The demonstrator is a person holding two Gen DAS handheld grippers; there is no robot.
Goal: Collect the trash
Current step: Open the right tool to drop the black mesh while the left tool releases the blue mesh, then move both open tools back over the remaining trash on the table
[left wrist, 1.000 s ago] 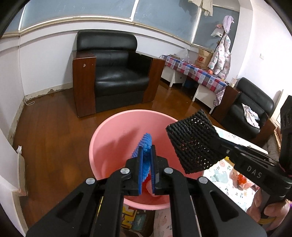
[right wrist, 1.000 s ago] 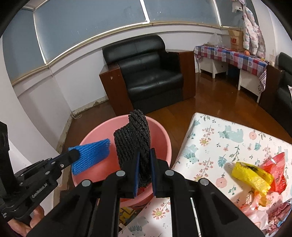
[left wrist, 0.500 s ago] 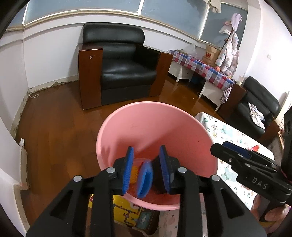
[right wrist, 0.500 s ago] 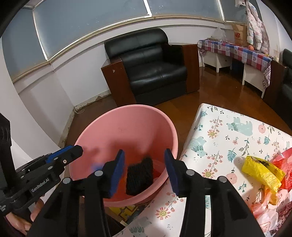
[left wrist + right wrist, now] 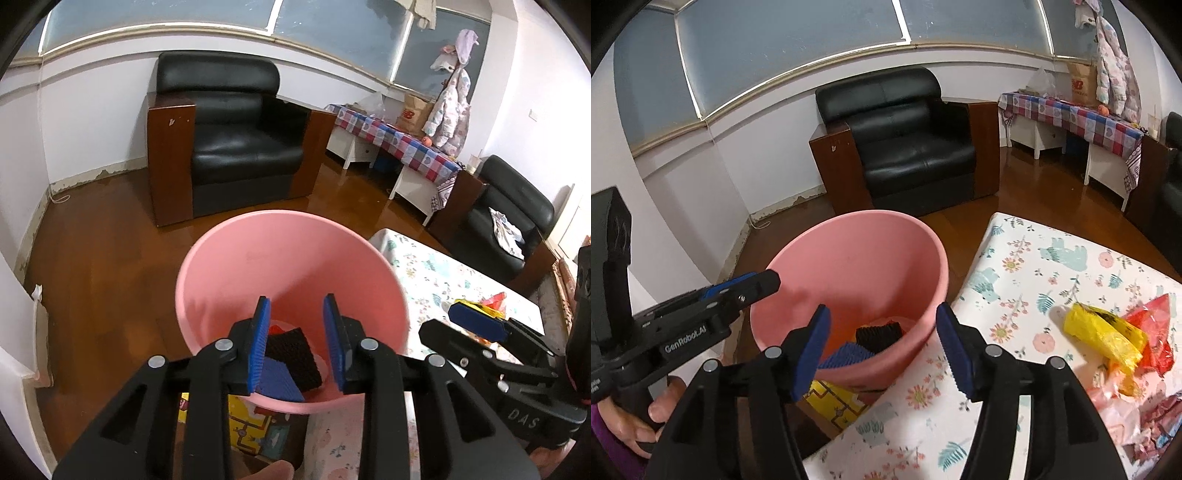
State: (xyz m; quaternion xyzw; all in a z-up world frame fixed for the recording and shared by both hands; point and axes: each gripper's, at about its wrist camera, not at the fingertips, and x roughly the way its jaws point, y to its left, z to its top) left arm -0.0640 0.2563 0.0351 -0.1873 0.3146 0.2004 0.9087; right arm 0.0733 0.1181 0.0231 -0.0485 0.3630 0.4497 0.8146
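Both tongs, left (image 5: 297, 345) and right (image 5: 882, 349), gape empty above pink bucket (image 5: 236, 273) holding black mesh (image 5: 293, 356) and blue mesh (image 5: 277, 382)

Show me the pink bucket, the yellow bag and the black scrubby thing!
pink bucket (image 5: 849, 258): right wrist view, inner wall.
yellow bag (image 5: 1104, 334): right wrist view, its middle.
black scrubby thing (image 5: 295, 354): left wrist view, top face.

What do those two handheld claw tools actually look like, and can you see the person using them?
Both are matte black plastic. The left gripper and right gripper each have two fingers with silver rivets and ridged blue pads. White lettering reads "GenRobot.AI" on the left and "DAS" on the right. The person's left hand shows bare skin and a purple sleeve. No cables are visible.
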